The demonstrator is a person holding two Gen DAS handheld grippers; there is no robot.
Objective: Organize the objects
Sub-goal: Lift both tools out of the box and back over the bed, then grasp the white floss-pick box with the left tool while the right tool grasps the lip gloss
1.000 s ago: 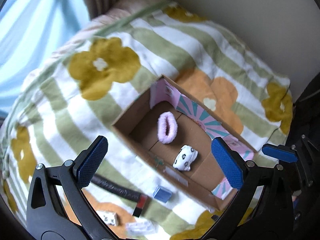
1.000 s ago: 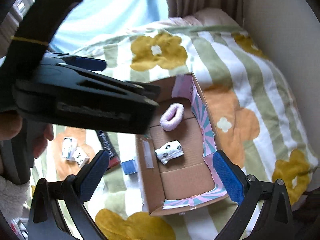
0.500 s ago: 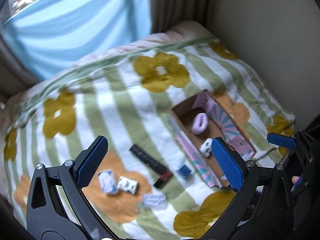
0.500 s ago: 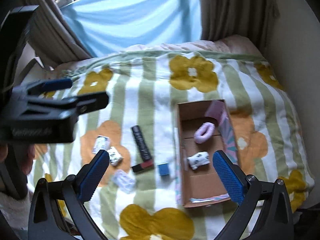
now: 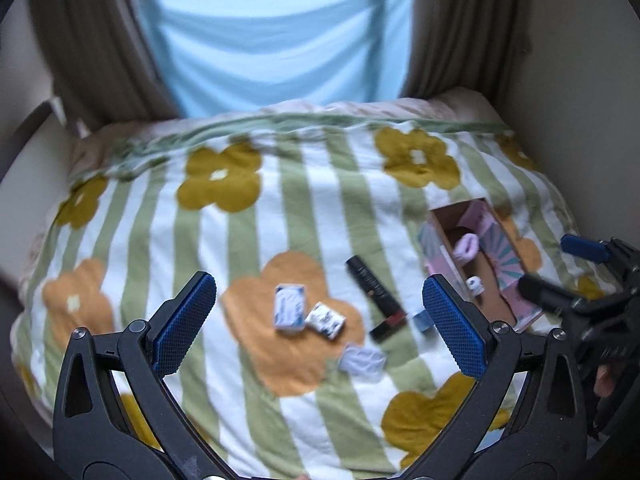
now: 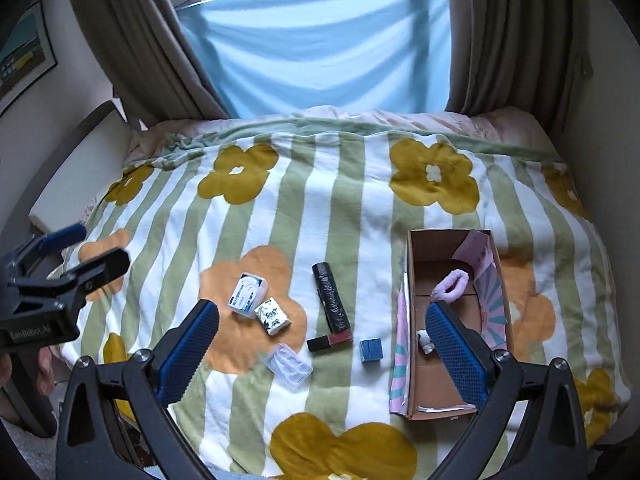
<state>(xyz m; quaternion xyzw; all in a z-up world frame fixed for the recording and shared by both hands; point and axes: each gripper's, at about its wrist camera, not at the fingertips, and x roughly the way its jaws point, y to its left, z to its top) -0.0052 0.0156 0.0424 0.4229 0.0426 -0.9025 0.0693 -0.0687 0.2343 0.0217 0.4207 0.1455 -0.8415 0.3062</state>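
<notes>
Both claws hang above a bed covered by a striped flower blanket (image 6: 332, 208), each with its blue pads spread wide apart and nothing between them: the left gripper (image 5: 318, 322) frames the lower part of its own view, the right gripper (image 6: 322, 354) does the same in its view. In the right wrist view an open cardboard box (image 6: 412, 264) lies on the blanket at the right of the frame, and inside it sit a lilac fuzzy ring (image 6: 451, 285) toward its upper end and a small white patterned bundle (image 6: 425, 341) lower down, partly behind the right pad. Left of the box, on the blanket, lie a small blue cube (image 6: 370, 350), a black roll (image 6: 331, 297) with a dark red-and-black stick (image 6: 329, 342) at its lower end, a clear plastic case (image 6: 289, 366), a white patterned packet (image 6: 272, 315) and, touching it on the upper left, a white-and-blue box (image 6: 247, 294). In the left wrist view the same loose items sit in the centre, somewhat blurred, with the cardboard box at the right edge. A blue sheet (image 6: 320, 40) hangs between brown curtains (image 6: 504, 36) at the top.
</notes>
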